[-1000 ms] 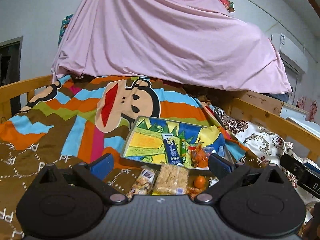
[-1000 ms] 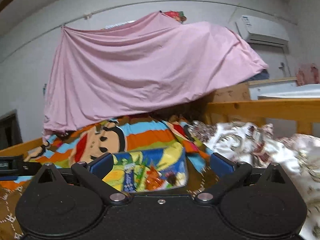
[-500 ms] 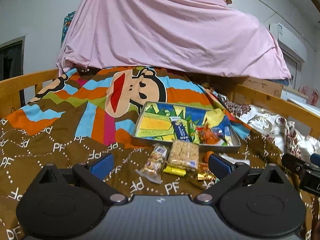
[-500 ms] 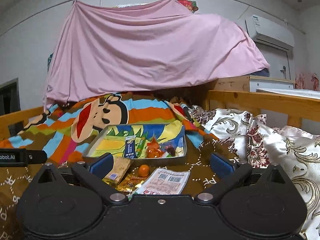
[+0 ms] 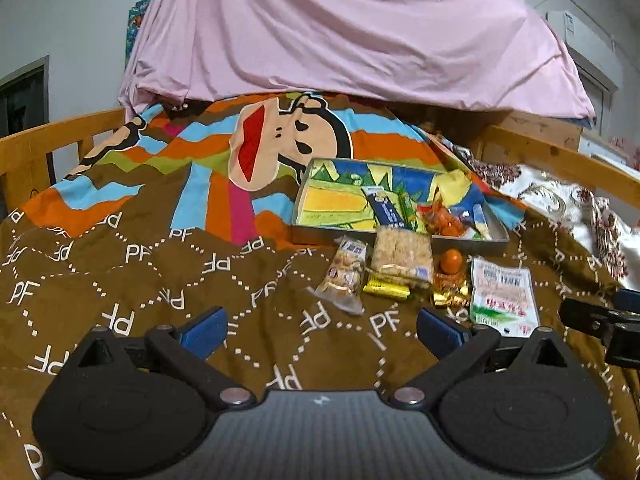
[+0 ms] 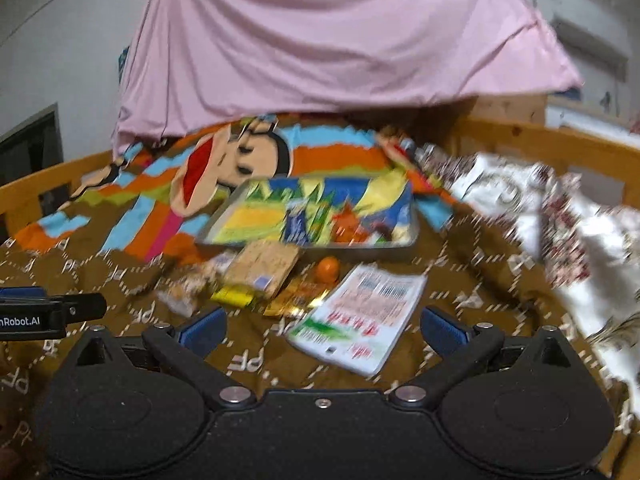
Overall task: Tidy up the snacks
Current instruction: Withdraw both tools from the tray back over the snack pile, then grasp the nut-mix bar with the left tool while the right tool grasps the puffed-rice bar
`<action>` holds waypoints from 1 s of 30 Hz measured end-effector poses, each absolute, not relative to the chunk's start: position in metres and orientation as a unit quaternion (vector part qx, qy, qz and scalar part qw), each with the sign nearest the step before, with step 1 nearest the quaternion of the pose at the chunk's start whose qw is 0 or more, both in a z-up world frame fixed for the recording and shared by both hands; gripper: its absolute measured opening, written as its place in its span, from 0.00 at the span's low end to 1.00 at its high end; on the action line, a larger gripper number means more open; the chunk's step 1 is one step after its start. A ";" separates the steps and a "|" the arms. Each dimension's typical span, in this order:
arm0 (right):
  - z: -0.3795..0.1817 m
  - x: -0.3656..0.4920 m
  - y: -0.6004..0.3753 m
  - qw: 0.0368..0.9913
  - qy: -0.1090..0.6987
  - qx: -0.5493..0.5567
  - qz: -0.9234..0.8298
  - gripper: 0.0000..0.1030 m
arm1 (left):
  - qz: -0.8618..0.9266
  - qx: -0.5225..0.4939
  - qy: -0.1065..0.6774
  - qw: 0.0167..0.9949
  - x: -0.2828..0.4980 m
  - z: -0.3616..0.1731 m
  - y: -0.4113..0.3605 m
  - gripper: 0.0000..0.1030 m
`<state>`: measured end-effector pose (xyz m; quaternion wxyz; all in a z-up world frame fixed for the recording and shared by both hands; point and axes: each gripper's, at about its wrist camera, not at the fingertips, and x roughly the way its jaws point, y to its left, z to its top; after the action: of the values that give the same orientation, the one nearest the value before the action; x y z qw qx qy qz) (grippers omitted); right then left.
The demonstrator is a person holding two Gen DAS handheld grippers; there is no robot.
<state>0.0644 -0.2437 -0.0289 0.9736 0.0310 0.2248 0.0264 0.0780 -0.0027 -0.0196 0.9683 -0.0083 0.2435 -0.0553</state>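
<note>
A colourful tray (image 5: 304, 196) (image 6: 224, 220) lies on the bed and holds a blue packet (image 5: 385, 208) and orange sweets (image 5: 444, 220). In front of it lie loose snacks: a cracker pack (image 5: 402, 256) (image 6: 264, 266), a clear bag of biscuits (image 5: 344, 274), a small orange (image 5: 452, 261) (image 6: 328, 269), gold-wrapped sweets (image 5: 450, 298) and a white packet with red print (image 5: 502, 298) (image 6: 360, 320). My left gripper (image 5: 322, 330) hangs open above the brown blanket, short of the snacks. My right gripper (image 6: 322, 330) is open too, just before the white packet. Neither holds anything.
A brown blanket with "PF" letters and a cartoon monkey (image 5: 160, 264) covers the bed. Wooden rails (image 5: 52, 140) (image 5: 560, 160) run along both sides. A pink sheet (image 5: 340, 32) hangs behind. A white floral quilt (image 6: 560, 232) is bunched at the right.
Both grippers have tilted down and drawn back, so more of the blanket and the loose snacks now shows. The right wrist view is blurred from motion. Both stay open.
</note>
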 end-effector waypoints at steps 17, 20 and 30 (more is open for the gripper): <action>-0.051 0.114 -0.221 0.964 0.260 -0.015 0.057 0.99 | -0.080 0.064 0.280 0.955 0.131 -0.036 -0.002 0.99; -0.054 0.133 -0.225 0.964 0.261 0.004 0.059 0.99 | -0.091 0.082 0.290 0.949 0.148 -0.040 -0.006 0.99; -0.056 0.222 -0.230 0.955 0.255 0.091 0.125 0.99 | -0.125 0.149 0.272 0.943 0.191 -0.051 -0.022 0.99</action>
<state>0.2216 -0.2305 -0.0560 0.9545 0.0909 0.2549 0.1253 0.1907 -0.0222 -0.0508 0.9425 0.1486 0.2716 -0.1255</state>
